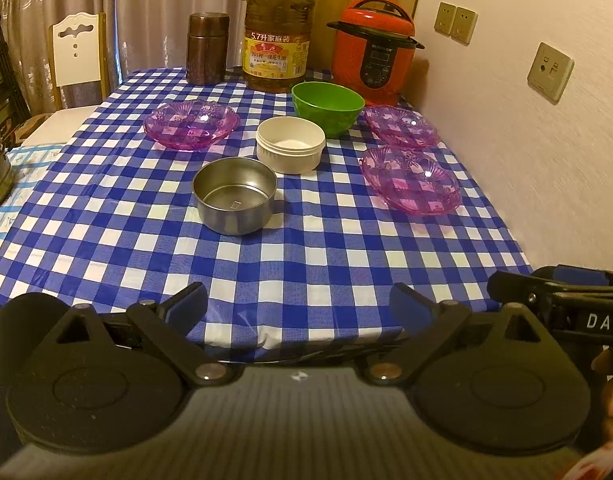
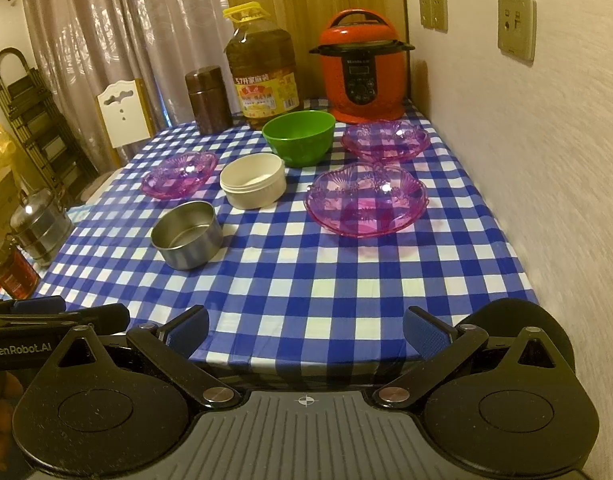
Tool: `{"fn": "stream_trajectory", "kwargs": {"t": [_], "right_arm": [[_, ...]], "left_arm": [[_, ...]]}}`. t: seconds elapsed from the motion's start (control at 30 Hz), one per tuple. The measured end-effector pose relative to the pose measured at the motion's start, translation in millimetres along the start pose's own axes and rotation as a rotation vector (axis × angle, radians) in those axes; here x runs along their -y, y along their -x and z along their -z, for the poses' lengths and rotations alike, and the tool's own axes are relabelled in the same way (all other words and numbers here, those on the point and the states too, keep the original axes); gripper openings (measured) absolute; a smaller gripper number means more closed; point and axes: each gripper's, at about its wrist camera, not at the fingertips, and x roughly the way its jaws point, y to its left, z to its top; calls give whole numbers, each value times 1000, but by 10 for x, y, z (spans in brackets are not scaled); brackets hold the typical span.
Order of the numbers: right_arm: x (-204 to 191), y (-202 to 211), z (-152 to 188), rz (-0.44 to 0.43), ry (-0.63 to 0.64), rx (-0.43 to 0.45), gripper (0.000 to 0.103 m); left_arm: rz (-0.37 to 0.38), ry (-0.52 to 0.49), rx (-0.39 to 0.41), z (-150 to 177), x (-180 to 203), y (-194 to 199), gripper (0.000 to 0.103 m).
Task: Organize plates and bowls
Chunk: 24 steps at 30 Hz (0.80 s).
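Both tools are hovering at the near edge of the table, which is wearing a blue and white checked cloth. The left gripper is standing with its jaws spread wide and nothing between them, and the right gripper is doing the same just beside it, its fingers showing at the right edge of the left wrist view. Ahead of the left gripper and slightly to its left, the steel bowl is sitting nearest, well apart from the fingertips. Just beyond it and a little to the right, the white bowl is standing close behind, and past that the green bowl is sitting just beside the white one, the three forming a diagonal line running away to the right. Ahead of the right gripper and slightly to its right, the near purple plate is lying closest to it, with the far purple plate just behind, near the wall. The left purple plate is lying off to the left of the bowls, on the far side of the steel bowl from the right gripper. At the back of the table, farthest from both tools, a brown canister, a large oil bottle and a red pressure cooker are standing in a row, and behind them curtains are hanging, with a white chair to the far left
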Motion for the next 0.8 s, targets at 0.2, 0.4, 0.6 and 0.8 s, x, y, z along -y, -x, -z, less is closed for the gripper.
{"fn": "stream_trajectory", "kwargs": {"t": [0.2, 0.4, 0.6, 0.8], "right_arm": [[7, -7, 1, 0, 0, 0, 102], [12, -12, 4, -1, 0, 0, 102], [12, -8, 0, -1, -2, -1, 102], [18, -15, 6, -1, -3, -2, 102]], "left_arm": [[-1, -1, 0, 3, 3, 0, 97], [-1, -1, 0, 9, 7, -3, 97], [0, -1, 0, 13, 9, -5, 97], [0, -1, -1, 15, 10, -5, 97]]}}
